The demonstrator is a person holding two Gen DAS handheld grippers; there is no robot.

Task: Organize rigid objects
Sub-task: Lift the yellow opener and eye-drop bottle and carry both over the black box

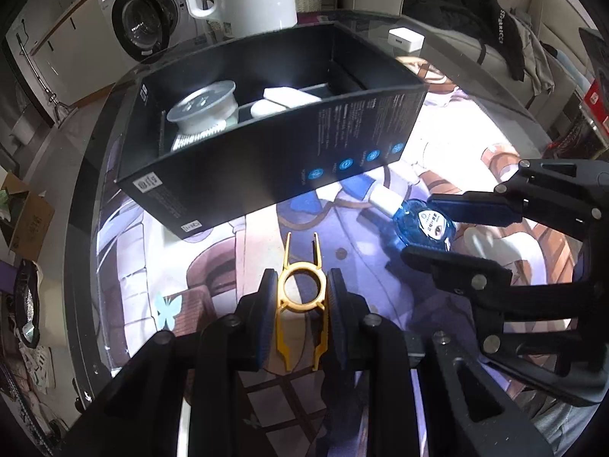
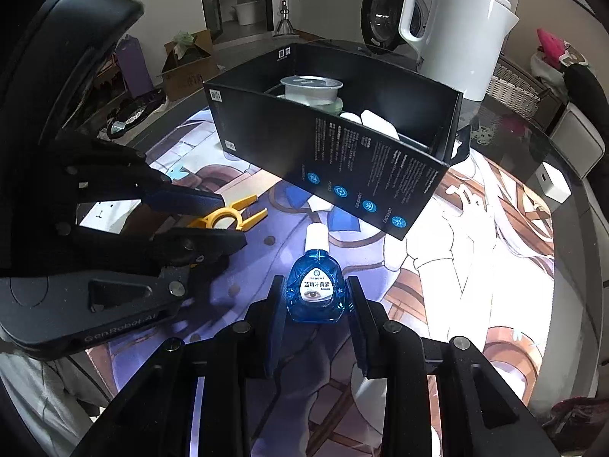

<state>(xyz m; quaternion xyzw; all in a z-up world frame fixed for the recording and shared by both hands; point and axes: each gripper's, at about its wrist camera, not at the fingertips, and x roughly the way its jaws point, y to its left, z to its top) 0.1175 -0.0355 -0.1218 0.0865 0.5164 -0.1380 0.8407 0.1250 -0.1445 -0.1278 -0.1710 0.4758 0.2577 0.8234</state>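
My left gripper is shut on a yellow plastic tool with a ring and two prongs, low over the printed mat; it also shows in the right wrist view. My right gripper is shut on a blue eye-drop bottle with a white cap, lying on the mat; the bottle also shows in the left wrist view. An open black box stands beyond both and holds a clear lidded cup and white items.
A white kettle stands behind the box. A small white cube sits at the table's right edge. The printed mat covers the round glass table. A washing machine and a couch lie beyond.
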